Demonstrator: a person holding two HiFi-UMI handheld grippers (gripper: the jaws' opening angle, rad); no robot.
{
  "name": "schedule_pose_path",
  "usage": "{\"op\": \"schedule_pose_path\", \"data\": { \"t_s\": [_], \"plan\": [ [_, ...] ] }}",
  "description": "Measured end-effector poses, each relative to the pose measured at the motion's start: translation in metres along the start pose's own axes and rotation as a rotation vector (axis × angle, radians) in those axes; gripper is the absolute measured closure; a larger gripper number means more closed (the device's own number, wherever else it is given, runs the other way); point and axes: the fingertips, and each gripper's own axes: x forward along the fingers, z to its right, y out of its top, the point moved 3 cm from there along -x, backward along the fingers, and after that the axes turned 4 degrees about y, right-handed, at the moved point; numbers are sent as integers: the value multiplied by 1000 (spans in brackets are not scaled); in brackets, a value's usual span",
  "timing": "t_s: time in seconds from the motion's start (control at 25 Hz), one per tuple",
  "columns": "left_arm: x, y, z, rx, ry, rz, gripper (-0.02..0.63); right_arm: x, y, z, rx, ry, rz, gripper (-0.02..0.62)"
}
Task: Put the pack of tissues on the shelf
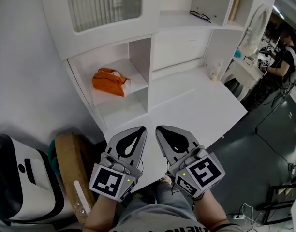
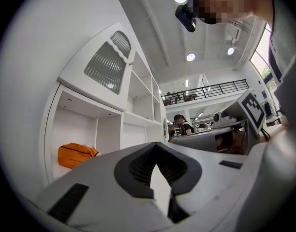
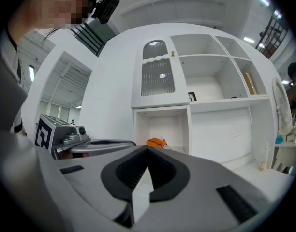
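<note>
White surface point(image 1: 206, 105) beneath a white shelf unit point(image 1: 179, 21). An orange pack of tissues point(image 1: 111, 81) lies in the unit's lower left compartment, toward its left wall. At the surface's near edge, left gripper point(image 1: 141, 130) and right gripper point(image 1: 160, 129) sit side by side, each clenched with nothing between its jaws.

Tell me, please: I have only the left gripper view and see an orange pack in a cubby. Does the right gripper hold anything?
Observer: No. The right gripper is shut, with nothing between its jaws.
Operator: What is under the pack?
Observer: The pack of tissues lies on the cubby's upper board; the head view shows a lower board beneath it.
Operator: Anything else on the unit?
Observer: A pair of glasses lies on a higher shelf, further right.
</note>
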Motion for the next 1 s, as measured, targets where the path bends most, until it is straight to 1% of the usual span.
{"op": "schedule_pose_path", "data": {
  "t_s": [0.16, 0.32, 0.44, 0.72, 1.0],
  "plan": [
    [-2, -2, 2, -15, -9, -43, 575, 0, 1, -1, -5, -1, 0, 603],
    [-2, 1, -2, -4, -5, -6, 575, 3, 0, -3, -3, 0, -2, 603],
    [-3, -1, -2, -18, -7, -36, 575, 5, 0, -5, 2, 6, -2, 603],
    [-3, 2, -10, -7, 11, 12, 575, 12, -2, -8, -1, 22, -10, 603],
    [-3, 1, -16, -12, 19, 6, 575, 19, -1, -9, -1, 30, -15, 603]
  ]
}}
